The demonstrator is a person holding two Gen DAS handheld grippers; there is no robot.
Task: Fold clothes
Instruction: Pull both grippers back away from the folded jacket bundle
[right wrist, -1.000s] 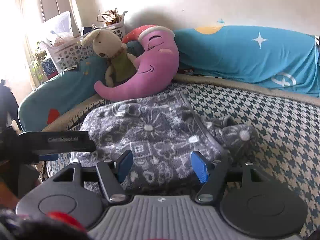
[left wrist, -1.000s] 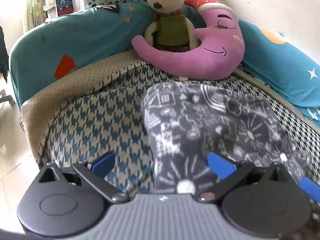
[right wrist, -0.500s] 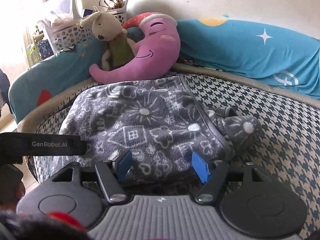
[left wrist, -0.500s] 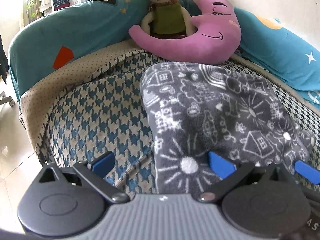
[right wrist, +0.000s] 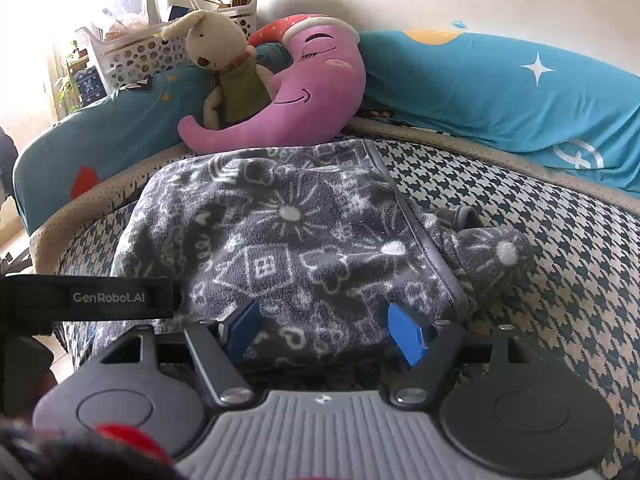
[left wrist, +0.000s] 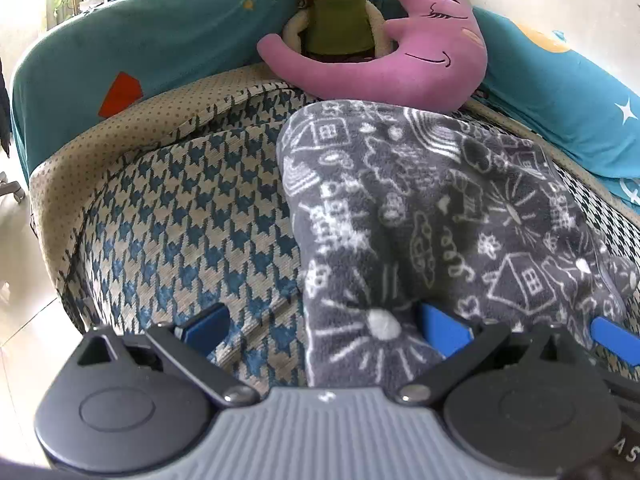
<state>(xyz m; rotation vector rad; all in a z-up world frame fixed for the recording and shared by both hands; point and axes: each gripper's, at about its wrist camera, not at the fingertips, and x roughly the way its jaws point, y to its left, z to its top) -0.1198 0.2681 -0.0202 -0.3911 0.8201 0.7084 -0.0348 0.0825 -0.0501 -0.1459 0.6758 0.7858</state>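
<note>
both grippers hovering spread at the fleece's (right wrist: 288, 240) near edge
left gripper (left wrist: 324, 328) is straddling its side edge — right gripper (right wrist: 322, 330) gaping too; a shallow pinch risks catching one layer.

Grey fleece garment (left wrist: 432, 216) with white doodle print, folded into rough rectangle, lies flat on houndstooth sofa seat (left wrist: 192, 216); bunched sleeve (right wrist: 492, 256) protrudes at right edge; far edge touches purple moon pillow (right wrist: 296, 112).
</note>
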